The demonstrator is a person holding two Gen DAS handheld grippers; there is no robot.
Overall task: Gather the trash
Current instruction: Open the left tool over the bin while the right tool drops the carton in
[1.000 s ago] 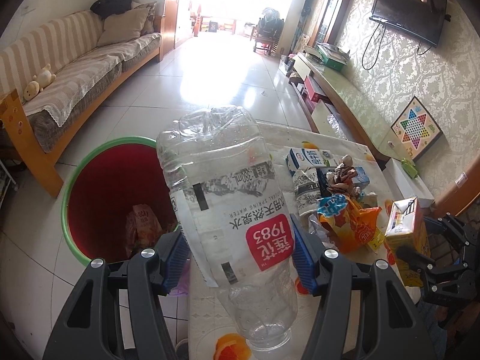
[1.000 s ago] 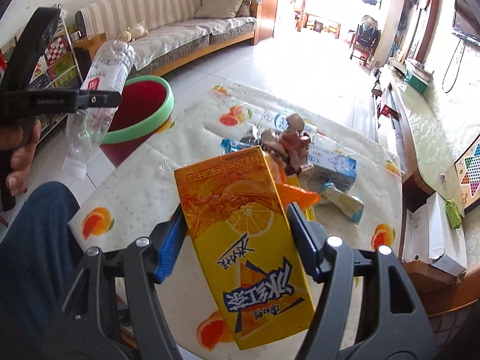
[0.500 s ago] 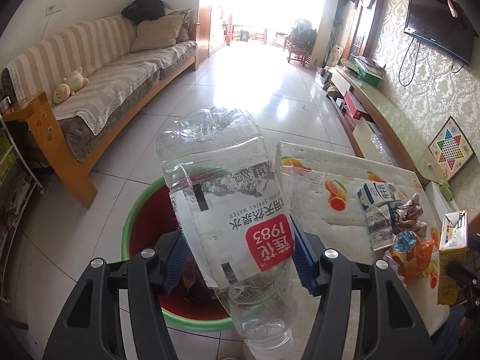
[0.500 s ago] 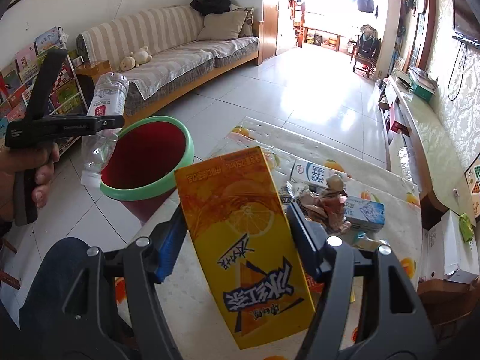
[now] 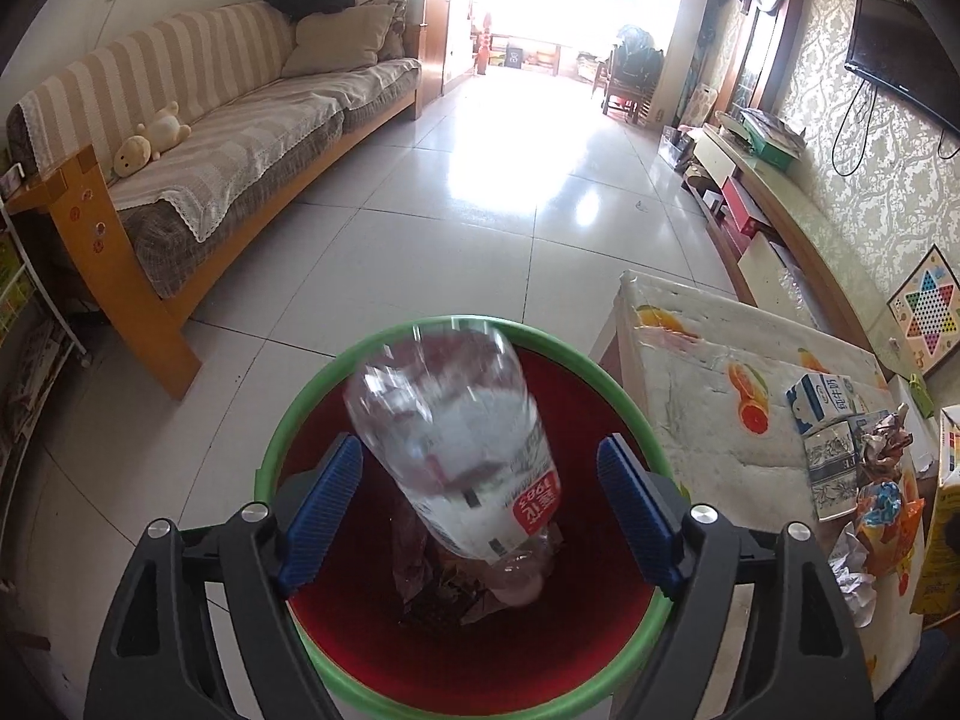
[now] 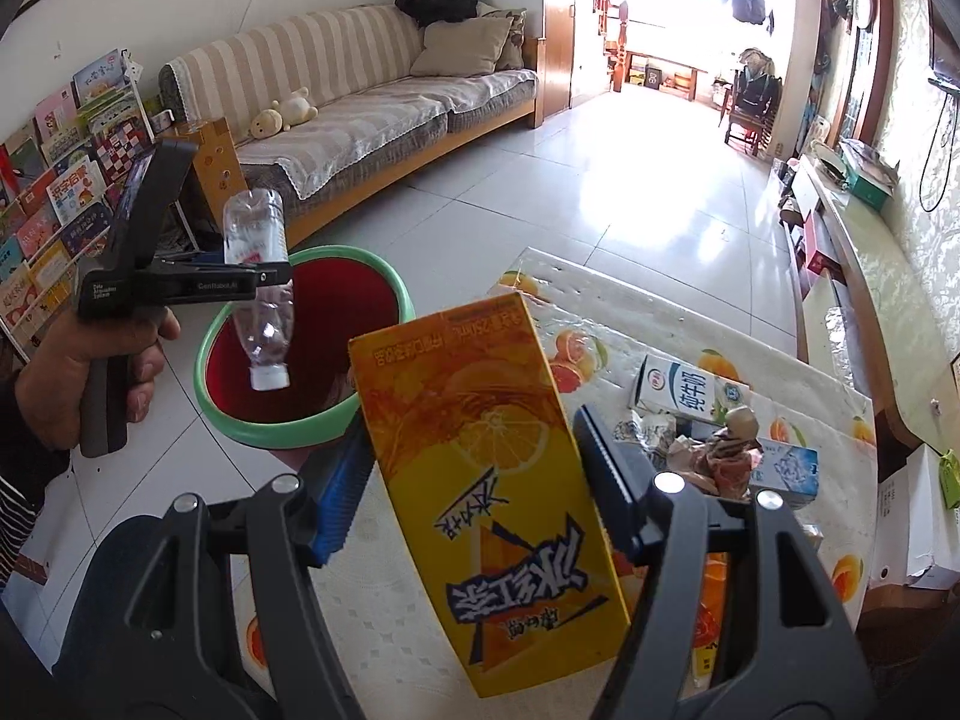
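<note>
Red inside and green-rimmed, the bin (image 5: 600,648) stands on the floor at nine o'clock of the table (image 5: 708,420). Above it the left gripper (image 5: 480,510) is opening, its blue pads clear of the blurred plastic bottle (image 5: 456,450), cap down. The right gripper (image 6: 474,480) clamps the orange juice carton (image 6: 486,468).

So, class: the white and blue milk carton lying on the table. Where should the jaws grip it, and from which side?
Grip the milk carton across its narrow middle, coming from above. It lies flat on the table, long faces exposed, with crumpled wrappers crowding its near side, so a level approach looks blocked.
</note>
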